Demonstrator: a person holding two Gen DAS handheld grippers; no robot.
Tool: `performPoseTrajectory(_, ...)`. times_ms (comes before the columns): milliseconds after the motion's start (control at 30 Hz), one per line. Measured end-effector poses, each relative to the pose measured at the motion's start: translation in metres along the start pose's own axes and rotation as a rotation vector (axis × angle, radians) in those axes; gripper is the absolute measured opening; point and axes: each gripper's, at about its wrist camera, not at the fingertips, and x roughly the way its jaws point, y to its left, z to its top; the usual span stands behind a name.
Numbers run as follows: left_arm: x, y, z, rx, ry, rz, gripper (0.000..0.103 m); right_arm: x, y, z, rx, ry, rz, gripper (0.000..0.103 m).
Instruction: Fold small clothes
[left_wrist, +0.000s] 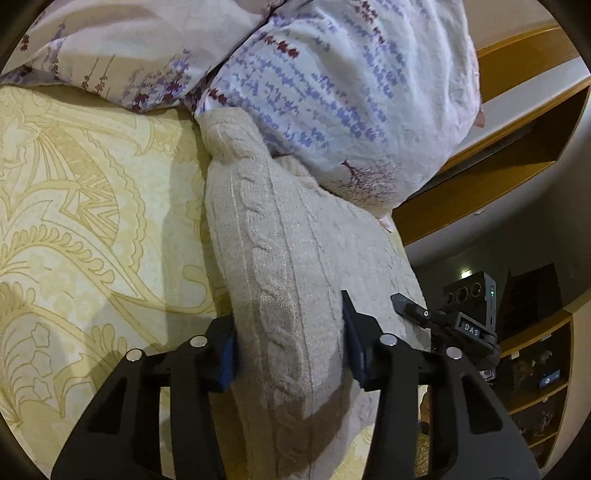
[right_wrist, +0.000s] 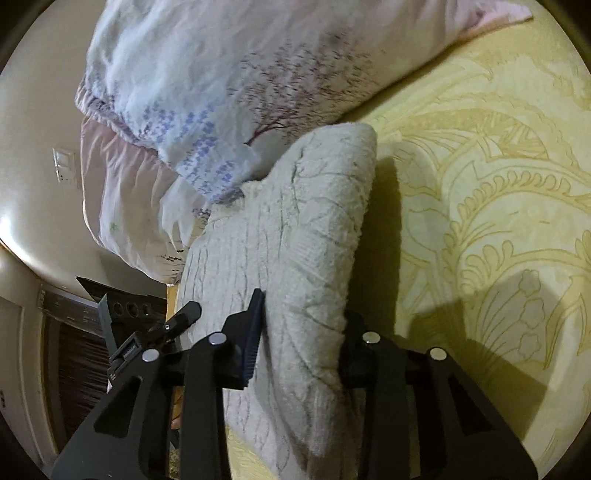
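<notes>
Lying on the bed's yellow patterned sheet (left_wrist: 74, 221), a cream cable-knit sweater (left_wrist: 280, 280) is bunched into a raised fold, its far end tucked against the floral pillow (left_wrist: 332, 92). The left gripper (left_wrist: 290, 339) has its jaws clenched on one part of that fold — knit fills the gap between the blue pads. The right gripper (right_wrist: 299, 332) grasps the same sweater likewise, cloth pinched between both fingers, and appears just beside the left one.

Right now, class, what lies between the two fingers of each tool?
The cream knit sweater: a thick fold fills the left tool in its own view, and another fold sits in the right tool in the right view.
</notes>
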Motion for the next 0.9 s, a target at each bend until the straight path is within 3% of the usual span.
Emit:
performPoseTrajectory(233, -0.053, 0.007, -0.001, 0.04, -0.042, -0.002, 0.045, 0.003, 0.051, -0.02, -0.125, -0.019, 0.015, 0.027)
performPoseTrajectory(400, -0.11, 0.027, 0.0, 0.053, -0.112, 0.075, 0.045, 0.032, 0.099, -0.035, -0.273, -0.032, -0.001, 0.021)
performPoseTrajectory(500, -0.123, 0.047, -0.001, 0.037, -0.121, 0.119, 0.046, 0.052, 0.116, -0.045, -0.34, -0.031, -0.048, 0.021)
performPoseTrajectory(600, -0.109, 0.078, -0.004, -0.029, -0.081, 0.186, 0.049, 0.082, 0.107, -0.048, -0.298, 0.025, -0.163, 0.025)
performPoseTrajectory(700, -0.108, 0.094, -0.009, -0.085, -0.098, 0.142, 0.057, 0.085, 0.086, -0.043, -0.189, 0.056, -0.105, 0.032)
performPoseTrajectory(833, -0.123, 0.079, -0.011, -0.018, -0.138, 0.213, 0.059, 0.061, 0.08, -0.039, -0.171, -0.007, -0.093, 0.038)
performPoseTrajectory(900, -0.136, 0.063, -0.014, 0.051, -0.207, 0.274, 0.059, 0.052, 0.078, -0.036, -0.161, -0.038, -0.075, 0.038)
